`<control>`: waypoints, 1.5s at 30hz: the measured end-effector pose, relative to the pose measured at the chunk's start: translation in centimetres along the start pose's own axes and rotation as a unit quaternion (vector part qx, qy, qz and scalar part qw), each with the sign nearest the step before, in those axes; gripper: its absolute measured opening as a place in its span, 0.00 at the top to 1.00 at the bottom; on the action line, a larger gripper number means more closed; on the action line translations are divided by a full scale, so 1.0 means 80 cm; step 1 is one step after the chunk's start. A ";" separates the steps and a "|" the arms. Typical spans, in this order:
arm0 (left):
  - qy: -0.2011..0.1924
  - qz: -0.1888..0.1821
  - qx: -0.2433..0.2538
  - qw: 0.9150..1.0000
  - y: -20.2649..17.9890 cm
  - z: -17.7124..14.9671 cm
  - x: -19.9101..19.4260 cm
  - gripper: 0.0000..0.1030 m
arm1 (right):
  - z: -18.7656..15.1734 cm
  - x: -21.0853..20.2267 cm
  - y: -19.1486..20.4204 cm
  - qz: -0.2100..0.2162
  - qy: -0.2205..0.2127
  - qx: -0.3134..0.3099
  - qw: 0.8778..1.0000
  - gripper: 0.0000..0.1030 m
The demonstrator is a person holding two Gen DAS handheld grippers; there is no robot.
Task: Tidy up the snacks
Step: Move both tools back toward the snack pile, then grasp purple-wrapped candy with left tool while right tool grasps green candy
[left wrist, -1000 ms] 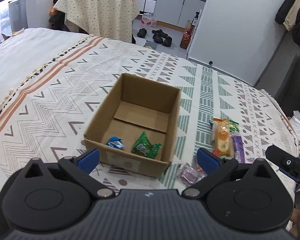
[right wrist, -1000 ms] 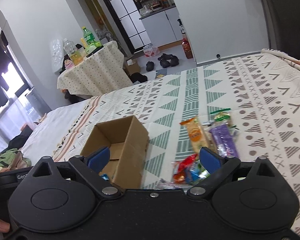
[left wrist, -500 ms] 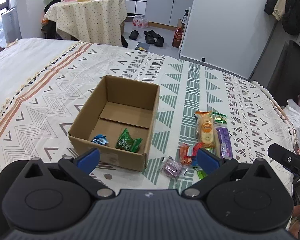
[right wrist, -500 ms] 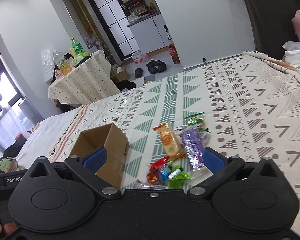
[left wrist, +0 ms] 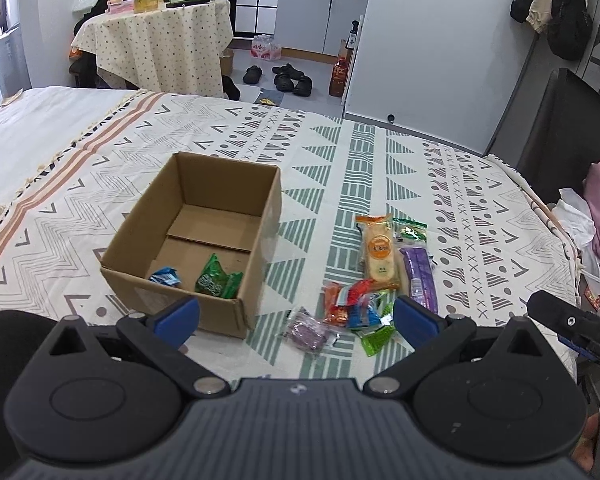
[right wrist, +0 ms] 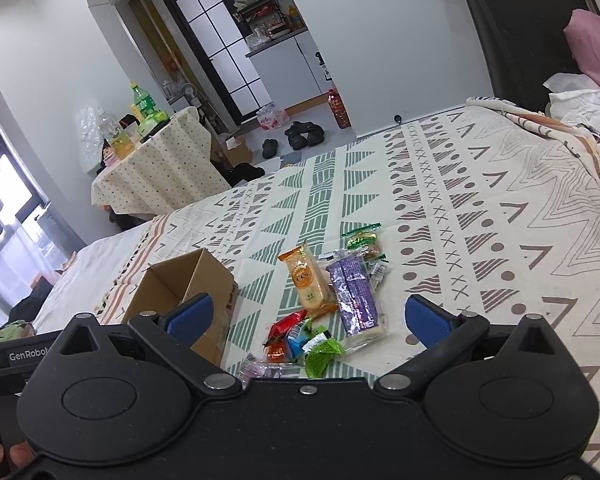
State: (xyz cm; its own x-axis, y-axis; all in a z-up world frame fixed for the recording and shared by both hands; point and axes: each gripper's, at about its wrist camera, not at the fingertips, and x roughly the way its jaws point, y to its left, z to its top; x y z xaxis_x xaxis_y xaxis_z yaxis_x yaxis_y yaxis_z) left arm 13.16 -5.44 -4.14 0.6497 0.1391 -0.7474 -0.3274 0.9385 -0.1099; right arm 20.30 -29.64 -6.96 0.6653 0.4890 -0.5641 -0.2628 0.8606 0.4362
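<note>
Both claws released, jaws wide, nothing held. Left claw above the bed, cardboard box just ahead-left; inside it a green packet and a blue candy, seen only from the left wrist. Right claw over the loose snack pile: orange cracker pack, purple pack beside it. Box wall hides its contents in the right view. Covered table and shoes beyond the bed.
</note>
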 end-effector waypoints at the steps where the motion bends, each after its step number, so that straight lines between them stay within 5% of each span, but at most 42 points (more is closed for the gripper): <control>1: -0.001 0.000 -0.002 1.000 -0.002 -0.001 0.001 0.00 | 0.000 -0.001 -0.004 0.000 0.000 0.003 1.000 0.00; 12: 0.007 0.002 -0.024 1.000 -0.015 -0.016 0.035 0.05 | -0.006 0.017 -0.039 -0.002 0.026 0.049 0.998 0.00; 24: 0.043 0.014 -0.065 0.997 -0.003 -0.033 0.097 0.24 | -0.015 0.060 -0.048 -0.010 0.058 0.089 0.994 0.01; 35: 0.067 0.025 -0.100 0.992 0.008 -0.040 0.149 0.48 | -0.029 0.106 -0.034 -0.014 0.083 0.125 0.989 0.18; 45: 0.091 0.038 -0.102 0.990 0.010 -0.044 0.191 0.50 | -0.040 0.134 -0.033 -0.029 0.106 0.137 0.985 0.21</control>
State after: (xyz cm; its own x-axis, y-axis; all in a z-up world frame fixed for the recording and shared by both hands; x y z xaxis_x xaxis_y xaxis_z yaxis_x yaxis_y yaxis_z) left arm 20.38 -3.66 -17.94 0.4906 0.1299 -0.8617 -0.5142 0.8414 -0.1659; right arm 25.86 -26.20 -16.38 0.5058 0.4836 -0.7143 -0.0115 0.8318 0.5550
